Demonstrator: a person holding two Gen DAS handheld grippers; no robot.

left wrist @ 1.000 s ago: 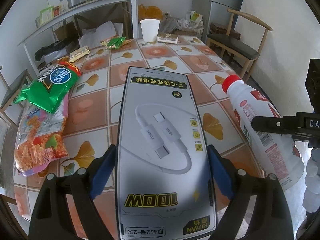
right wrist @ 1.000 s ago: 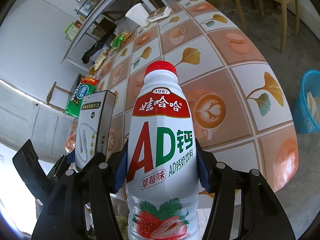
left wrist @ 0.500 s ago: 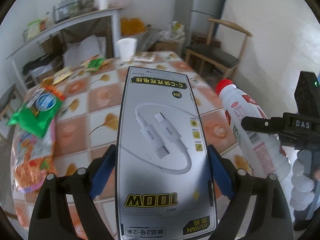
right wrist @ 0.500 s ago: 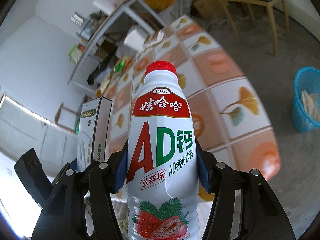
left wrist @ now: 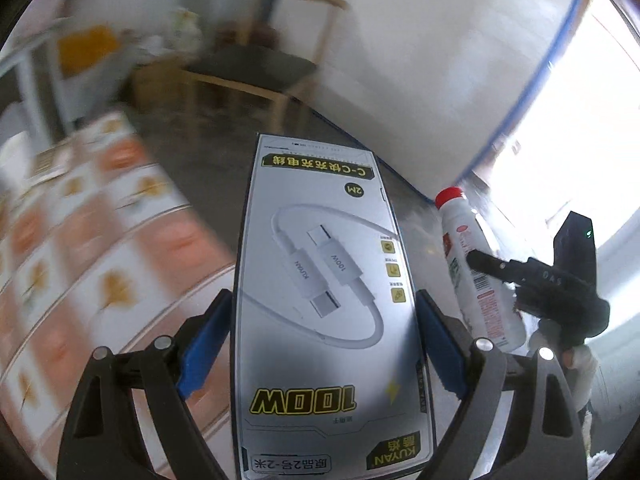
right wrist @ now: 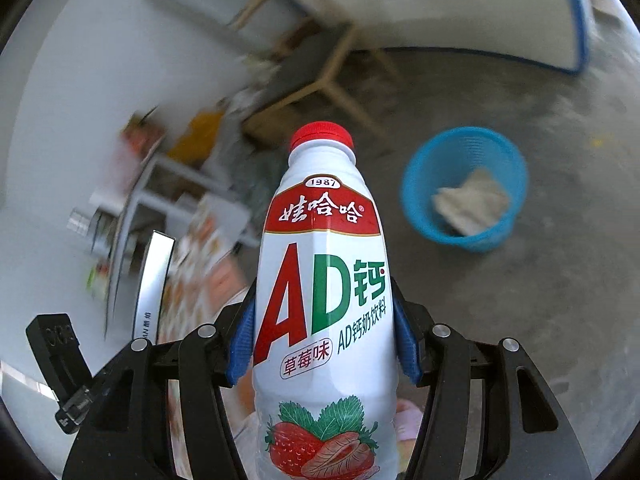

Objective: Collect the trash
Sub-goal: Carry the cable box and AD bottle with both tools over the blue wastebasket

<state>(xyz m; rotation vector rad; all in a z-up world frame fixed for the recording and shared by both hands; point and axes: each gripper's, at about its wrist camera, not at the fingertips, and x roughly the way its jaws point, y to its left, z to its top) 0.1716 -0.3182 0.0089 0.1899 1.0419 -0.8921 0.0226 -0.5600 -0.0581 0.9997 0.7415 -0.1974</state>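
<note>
Both hands loaded, you are carrying trash toward the bin.
Left wrist: your left tool (left wrist: 324, 340) clamps the cable box (left wrist: 320, 300) beside the counter (left wrist: 80, 248). Right wrist: your right tool (right wrist: 324, 344) grips the milk bottle (right wrist: 320, 280); next, line up over the blue basket (right wrist: 416, 196) and let go.

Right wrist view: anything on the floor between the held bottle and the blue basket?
Nothing: bare concrete floor between the bottle and the blue basket, seen in the right wrist view.
</note>
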